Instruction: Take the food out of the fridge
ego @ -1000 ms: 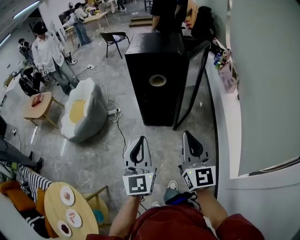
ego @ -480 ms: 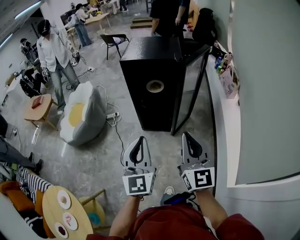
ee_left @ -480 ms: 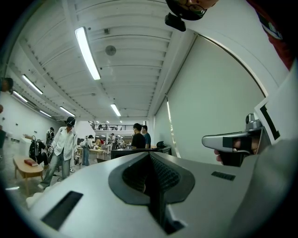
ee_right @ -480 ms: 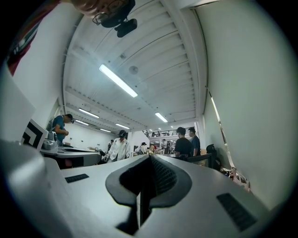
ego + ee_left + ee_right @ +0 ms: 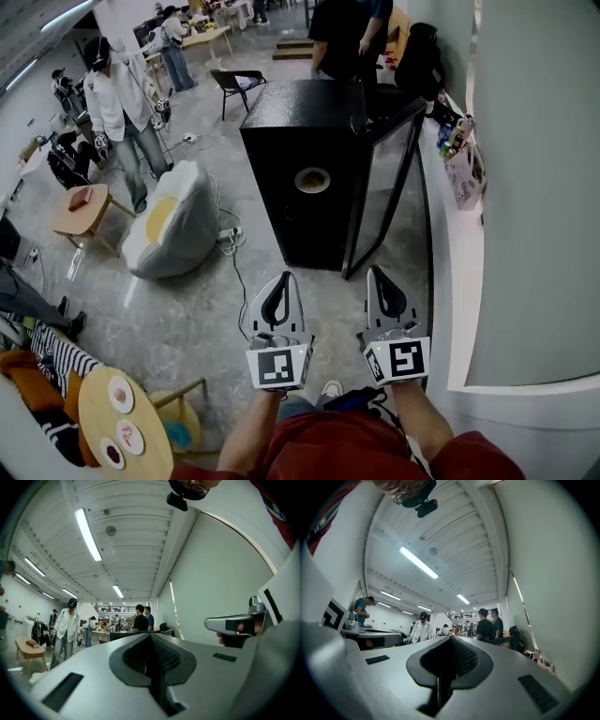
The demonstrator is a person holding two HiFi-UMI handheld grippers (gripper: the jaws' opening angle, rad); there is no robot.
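Note:
The black fridge (image 5: pixel 300 159) stands on the floor ahead in the head view, its glass door (image 5: pixel 380 202) ajar at the right side. No food shows through the door from here. My left gripper (image 5: pixel 278 279) and right gripper (image 5: pixel 378 274) are held side by side, pointing level toward the fridge and well short of it. Both are shut with nothing between the jaws. In the left gripper view the closed jaws (image 5: pixel 151 641) point at the fridge top, and the right gripper's handle (image 5: pixel 234 625) shows at the right. In the right gripper view the jaws (image 5: pixel 451 644) are closed too.
A white ledge (image 5: pixel 448 281) with bottles (image 5: pixel 455 136) runs along the wall right of the fridge. An egg-shaped beanbag (image 5: pixel 173 225) and a floor cable (image 5: pixel 234 258) lie left. A round table (image 5: pixel 112 450) with plates is near left. People stand behind the fridge and at far left.
The fridge has come a little nearer in the head view. Both grippers keep their pose and stay shut. The person in white at far left has stepped toward the beanbag.

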